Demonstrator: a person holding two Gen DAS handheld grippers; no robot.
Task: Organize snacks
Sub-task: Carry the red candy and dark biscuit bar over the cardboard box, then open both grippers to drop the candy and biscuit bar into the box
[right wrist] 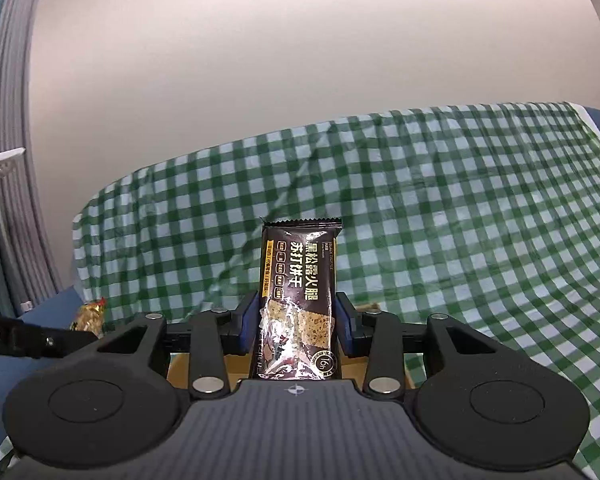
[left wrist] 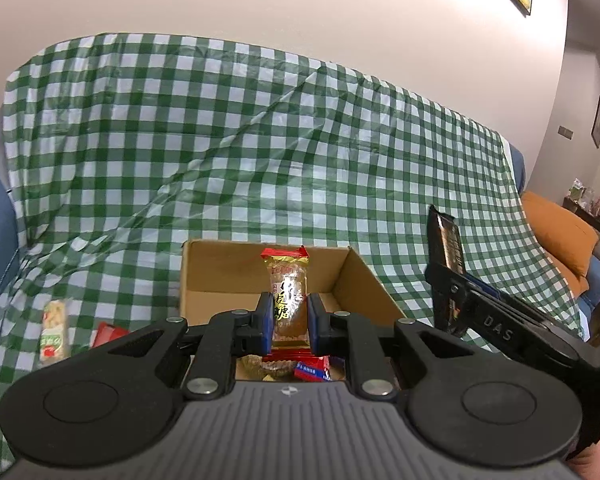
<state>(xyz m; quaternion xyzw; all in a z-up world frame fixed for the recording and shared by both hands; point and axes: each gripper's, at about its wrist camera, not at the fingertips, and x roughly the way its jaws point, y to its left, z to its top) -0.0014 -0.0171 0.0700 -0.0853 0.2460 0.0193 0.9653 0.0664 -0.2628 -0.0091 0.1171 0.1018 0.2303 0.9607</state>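
Note:
My left gripper [left wrist: 289, 316] is shut on a clear brown candy packet with a red top [left wrist: 288, 280], held upright over the open cardboard box [left wrist: 352, 280]. Several small wrapped snacks [left wrist: 296, 366] lie in the box below it. My right gripper [right wrist: 296, 322] is shut on a black cracker packet with gold lettering [right wrist: 298, 280], held upright. That gripper and packet [left wrist: 448, 248] also show at the right of the left wrist view, beside the box. The candy packet [right wrist: 88, 316] shows at the left of the right wrist view.
A green and white checked cloth [left wrist: 260, 140] covers the sofa. A pale green snack bar [left wrist: 54, 328] and a red packet [left wrist: 108, 334] lie on the cloth left of the box. An orange cushion [left wrist: 560, 236] sits at the far right.

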